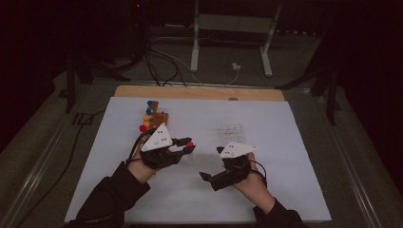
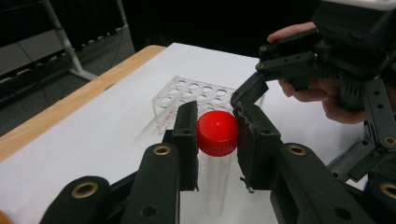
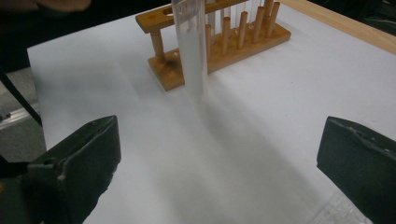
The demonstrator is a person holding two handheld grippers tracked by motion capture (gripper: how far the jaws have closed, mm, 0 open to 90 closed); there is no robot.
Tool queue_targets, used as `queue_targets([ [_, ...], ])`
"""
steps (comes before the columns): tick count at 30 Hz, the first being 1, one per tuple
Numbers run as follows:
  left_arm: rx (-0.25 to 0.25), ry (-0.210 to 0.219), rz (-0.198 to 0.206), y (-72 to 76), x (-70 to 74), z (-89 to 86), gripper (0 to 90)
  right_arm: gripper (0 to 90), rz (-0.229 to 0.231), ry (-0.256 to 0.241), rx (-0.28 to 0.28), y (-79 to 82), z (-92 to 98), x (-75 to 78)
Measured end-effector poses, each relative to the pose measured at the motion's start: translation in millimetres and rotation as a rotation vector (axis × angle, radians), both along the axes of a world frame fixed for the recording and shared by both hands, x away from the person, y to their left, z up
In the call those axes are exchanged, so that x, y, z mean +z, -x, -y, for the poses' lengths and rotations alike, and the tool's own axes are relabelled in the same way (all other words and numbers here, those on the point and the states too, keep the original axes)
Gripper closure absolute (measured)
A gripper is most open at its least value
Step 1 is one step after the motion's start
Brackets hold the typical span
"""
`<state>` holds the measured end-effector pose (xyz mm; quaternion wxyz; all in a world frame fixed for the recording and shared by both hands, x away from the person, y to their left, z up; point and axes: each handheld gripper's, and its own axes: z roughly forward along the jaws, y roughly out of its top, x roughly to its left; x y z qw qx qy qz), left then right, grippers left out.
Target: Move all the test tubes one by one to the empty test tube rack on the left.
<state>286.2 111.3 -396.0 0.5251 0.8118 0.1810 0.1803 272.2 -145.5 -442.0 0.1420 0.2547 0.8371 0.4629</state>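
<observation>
Left gripper (image 2: 215, 140): its two black jaws are pinching the red cap of a test tube; in the high view it is at about 9 o'clock from the middle of the sheet.
Red-capped test tube (image 2: 217, 135): a clear plastic tube, held by the cap between the left jaws, its body hanging down over the white sheet. It looks upright. I cannot tell if its bottom touches the sheet.
Right gripper (image 3: 219, 154): the jaws are spread wide, with nothing between them. In the high view it is at about 4 o'clock from the left gripper, near but apart.
Wooden rack (image 3: 219, 39): it stands on the sheet at about 11 o'clock from the left gripper, with coloured caps on the tubes in it.
Clear plastic rack (image 2: 196, 95): many round holes on top, it stands behind the held tube, at about 12 o'clock from the right gripper.
White sheet (image 1: 285, 142): it covers the wooden table (image 1: 199, 91), whose far edge is bare.
</observation>
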Motion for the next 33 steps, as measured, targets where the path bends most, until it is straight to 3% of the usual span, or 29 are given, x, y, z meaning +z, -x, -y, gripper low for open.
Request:
queue_targets([
  [18,0.167,0.031,0.076,4.2,29.5,-55.7,72.0,0.0,-0.001,-0.001,0.012,0.3,-0.5,-1.3],
  [25,0.250,0.033,0.090,3.9,29.7,-78.9,72.0,0.0,-0.002,-0.004,0.017,0.9,-0.4,-0.5],
  [33,0.325,0.019,0.077,0.6,22.3,-97.8,72.0,0.0,-0.004,-0.005,0.019,0.6,0.2,-0.2],
])
